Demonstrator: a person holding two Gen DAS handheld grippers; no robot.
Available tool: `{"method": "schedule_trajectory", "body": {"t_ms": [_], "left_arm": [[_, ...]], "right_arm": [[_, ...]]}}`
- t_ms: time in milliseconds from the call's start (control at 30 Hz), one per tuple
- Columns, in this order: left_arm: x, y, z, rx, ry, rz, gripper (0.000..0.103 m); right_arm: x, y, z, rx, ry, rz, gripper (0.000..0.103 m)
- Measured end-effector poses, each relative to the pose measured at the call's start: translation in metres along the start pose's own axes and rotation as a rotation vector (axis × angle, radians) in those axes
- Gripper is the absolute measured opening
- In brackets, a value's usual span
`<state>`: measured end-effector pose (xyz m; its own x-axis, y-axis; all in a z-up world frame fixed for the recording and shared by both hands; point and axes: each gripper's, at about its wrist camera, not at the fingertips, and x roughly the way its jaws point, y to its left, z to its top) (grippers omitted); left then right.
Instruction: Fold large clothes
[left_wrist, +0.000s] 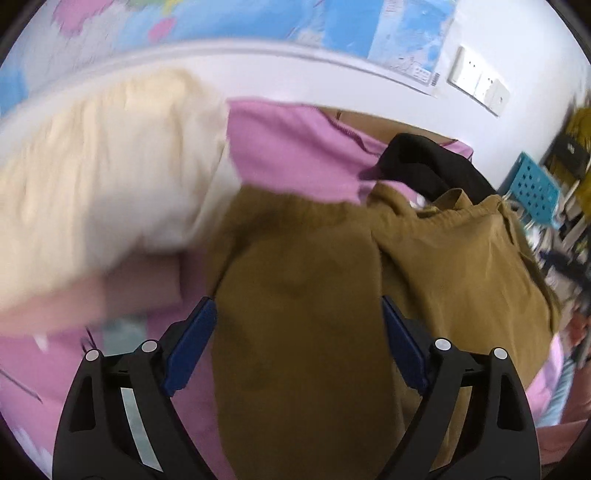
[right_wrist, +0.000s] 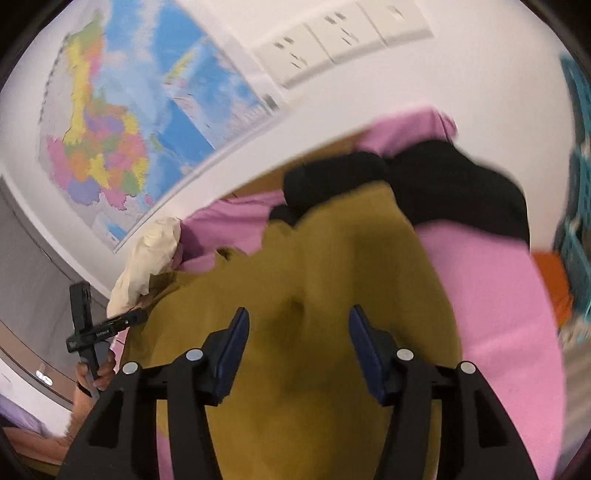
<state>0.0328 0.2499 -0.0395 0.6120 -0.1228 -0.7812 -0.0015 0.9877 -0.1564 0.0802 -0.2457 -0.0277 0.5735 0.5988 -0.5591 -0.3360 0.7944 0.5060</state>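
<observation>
The left gripper (left_wrist: 299, 325) had its fingers (left_wrist: 192, 343) spread wide, with nothing pressed between them. Below it lay the brown garment (left_wrist: 295, 295), spread over a pink sheet (left_wrist: 291, 147). A cream cloth (left_wrist: 103, 173) was bunched to the left of the garment, and a black cloth (left_wrist: 424, 162) lay at its far end. The right gripper (right_wrist: 299, 343) stood with its fingers (right_wrist: 229, 354) partly apart above the same brown garment (right_wrist: 314, 277); the fabric filled the gap between them, but no pad visibly pressed on it. A map (right_wrist: 110, 129) hung on the wall behind, and a teal crate (left_wrist: 532, 188) stood off to the right.
</observation>
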Motion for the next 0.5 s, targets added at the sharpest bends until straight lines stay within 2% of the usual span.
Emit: {"method": "schedule_trajectory", "body": {"t_ms": [67, 133, 200, 267, 333, 400, 500], "left_arm": [[0.010, -0.005, 0.013, 0.023, 0.008, 0.002, 0.086], [0.029, -0.008, 0.025, 0.026, 0.037, 0.012, 0.086], [0.049, -0.006, 0.030, 0.017, 0.088, 0.027, 0.084], [0.062, -0.002, 0.031, 0.003, 0.129, 0.026, 0.086], [0.074, 0.004, 0.025, -0.028, 0.164, 0.010, 0.086], [0.070, 0.003, 0.021, -0.026, 0.137, 0.025, 0.086], [0.057, -0.004, 0.019, 0.005, 0.092, 0.099, 0.085]], "right_arm": [[0.009, 0.007, 0.010, -0.036, -0.004, -0.003, 0.056], [0.030, 0.009, 0.024, -0.060, 0.006, -0.079, 0.056], [0.057, 0.002, 0.031, -0.039, 0.053, -0.087, 0.056], [0.082, -0.017, 0.034, 0.026, 0.127, -0.124, 0.056], [0.099, -0.037, 0.027, 0.087, 0.190, -0.077, 0.056], [0.094, -0.052, 0.021, 0.161, 0.161, -0.020, 0.052], [0.082, -0.050, 0.017, 0.172, 0.138, -0.022, 0.054]]}}
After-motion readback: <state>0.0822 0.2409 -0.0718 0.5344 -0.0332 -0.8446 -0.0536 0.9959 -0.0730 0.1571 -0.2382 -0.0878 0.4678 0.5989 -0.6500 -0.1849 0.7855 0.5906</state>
